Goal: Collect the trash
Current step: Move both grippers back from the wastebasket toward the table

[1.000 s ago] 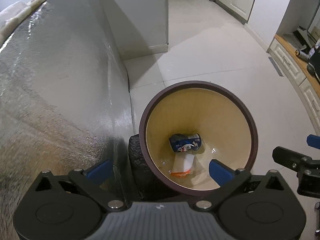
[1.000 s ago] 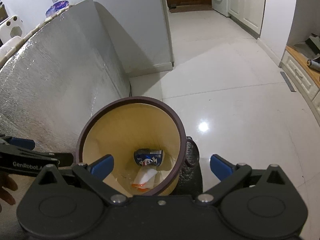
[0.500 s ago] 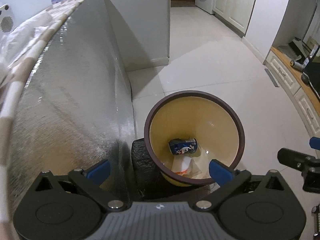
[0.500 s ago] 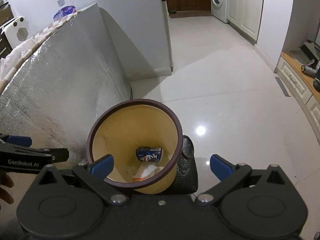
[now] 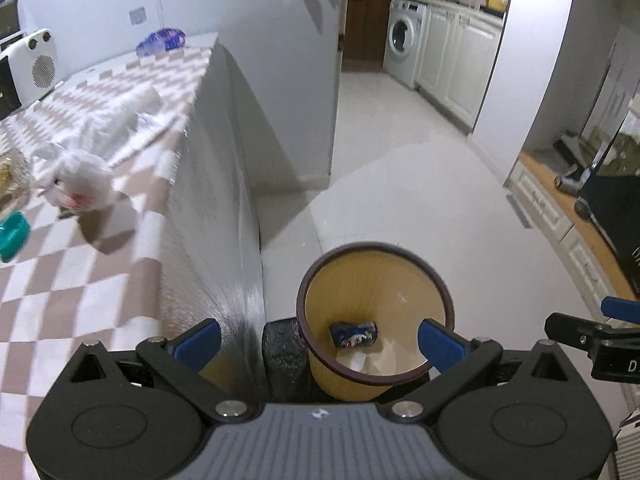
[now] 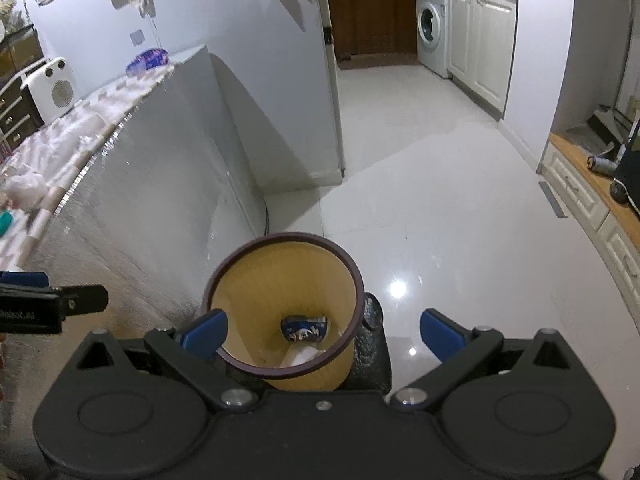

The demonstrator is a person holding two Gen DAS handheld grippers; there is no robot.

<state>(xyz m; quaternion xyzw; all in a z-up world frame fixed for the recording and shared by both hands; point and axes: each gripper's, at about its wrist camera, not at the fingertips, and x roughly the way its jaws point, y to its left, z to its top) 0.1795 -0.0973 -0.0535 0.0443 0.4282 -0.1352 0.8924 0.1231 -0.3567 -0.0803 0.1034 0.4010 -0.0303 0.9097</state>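
Both hand-held grippers, left [image 5: 318, 340] and right [image 6: 323, 332], are hanging wide open and empty above the bin [image 5: 436, 284]; reach next for the crumpled wrapper [image 5: 78, 186] lying on the checkered tabletop [image 5: 80, 280], closing gently.

The left claw [image 5: 318, 340] hangs with its blue-tipped jaws spread wide and nothing between them. Below it on the white floor [image 5: 420, 208] stands a tan bin [image 5: 400, 280] with a dark rim, just beside the foil-covered side of the table [image 5: 120, 280]. Inside the bin lie a crushed blue can [image 5: 353, 334] and a white scrap [image 5: 358, 362]. On the checkered tabletop sit a crumpled white bag [image 5: 80, 184] and a green item [image 5: 12, 236]. The right claw [image 5: 592, 340] pokes in at the right edge.
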